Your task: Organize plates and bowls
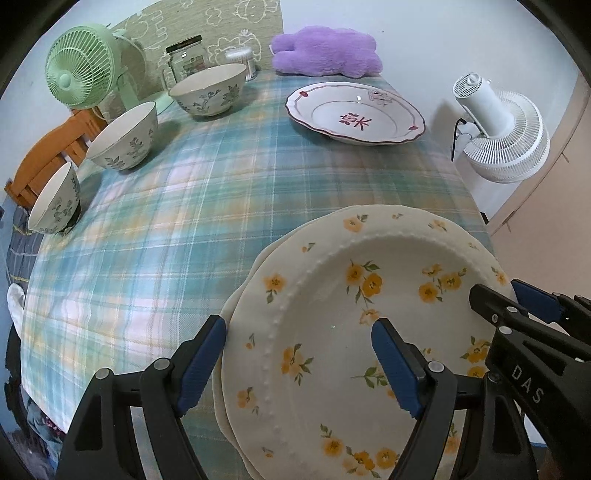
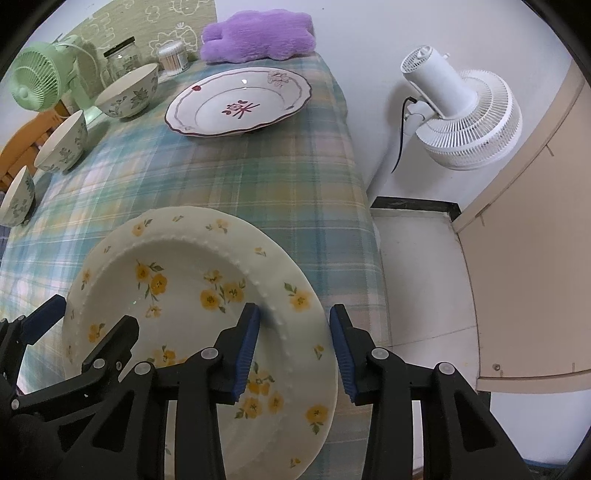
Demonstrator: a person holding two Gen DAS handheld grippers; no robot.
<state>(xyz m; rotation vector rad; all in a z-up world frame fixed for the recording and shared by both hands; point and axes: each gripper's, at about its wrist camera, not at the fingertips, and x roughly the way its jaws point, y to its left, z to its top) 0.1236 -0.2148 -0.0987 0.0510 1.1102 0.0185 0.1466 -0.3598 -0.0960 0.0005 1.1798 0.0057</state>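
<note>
Left tool (image 1: 299, 369) stands wide, straddling the left rim of the yellow-flowered plate (image 1: 332, 280) without pressing it. That plate lies face up on a plain plate (image 1: 220, 398) at the desk's (image 1: 184, 221) near edge. It is round, so it has no long axis. The right tool (image 2: 293, 354) is narrowed about the right rim, though I cannot tell if it bites. Best to close both evenly and lift level.

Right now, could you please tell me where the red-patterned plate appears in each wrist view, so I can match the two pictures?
Left wrist view: the red-patterned plate sits upper right of centre, on the plaid cloth, in front of the purple plush.
Right wrist view: the same plate sits upper centre, slightly left.
Shared landmark: the purple plush lies just behind the plate in both views.
</note>
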